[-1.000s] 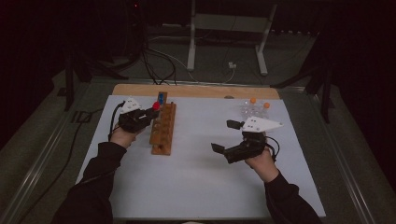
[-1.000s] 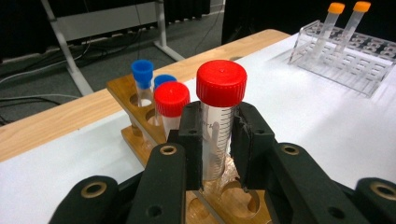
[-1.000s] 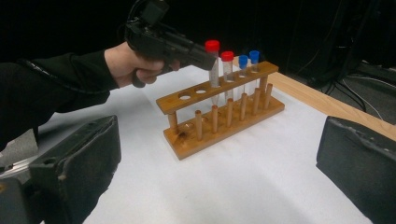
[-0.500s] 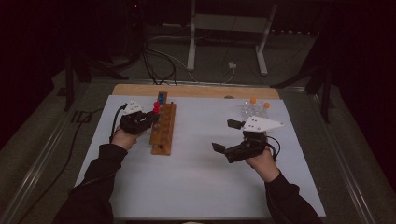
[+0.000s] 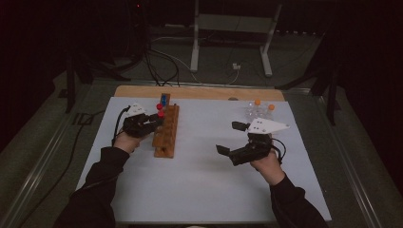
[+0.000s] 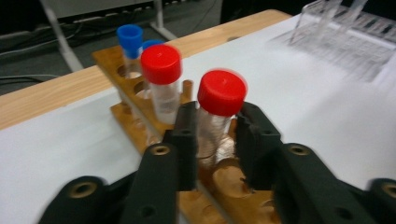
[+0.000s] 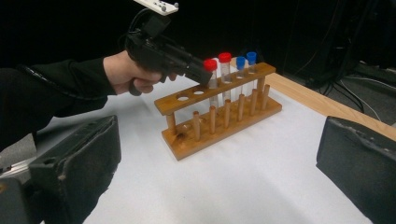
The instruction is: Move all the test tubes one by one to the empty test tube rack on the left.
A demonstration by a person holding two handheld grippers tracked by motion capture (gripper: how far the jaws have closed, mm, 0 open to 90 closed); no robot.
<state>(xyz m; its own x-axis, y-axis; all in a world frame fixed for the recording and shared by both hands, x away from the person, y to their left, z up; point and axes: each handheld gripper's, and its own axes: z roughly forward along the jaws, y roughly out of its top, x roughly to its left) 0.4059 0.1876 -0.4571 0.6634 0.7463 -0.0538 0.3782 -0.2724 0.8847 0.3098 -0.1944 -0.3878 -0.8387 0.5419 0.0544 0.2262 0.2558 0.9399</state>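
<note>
A wooden tube rack (image 5: 165, 133) stands on the white sheet at the left. It holds two red-capped tubes and two blue-capped tubes (image 7: 240, 62). My left gripper (image 5: 154, 121) is at the rack, shut on the nearer red-capped tube (image 6: 219, 93), just below its cap. That tube stands upright in a rack hole (image 7: 211, 70). The second red-capped tube (image 6: 161, 65) stands right behind it. The rack holes nearest the person are empty. My right gripper (image 5: 228, 137) hovers over the sheet at the right, open wide. Nothing lies between its fingers (image 7: 79, 158), which point toward the rack (image 7: 219, 116).
Clear tubes with orange caps (image 5: 259, 109) stand at the back right of the white sheet (image 5: 204, 190). A wooden board edge (image 5: 204, 92) runs along the far side. Beyond the table are a metal stand (image 5: 228, 28) and cables on the floor.
The left gripper has shifted very slightly at the rack with the red-capped tube. The right gripper has stayed put, open.
</note>
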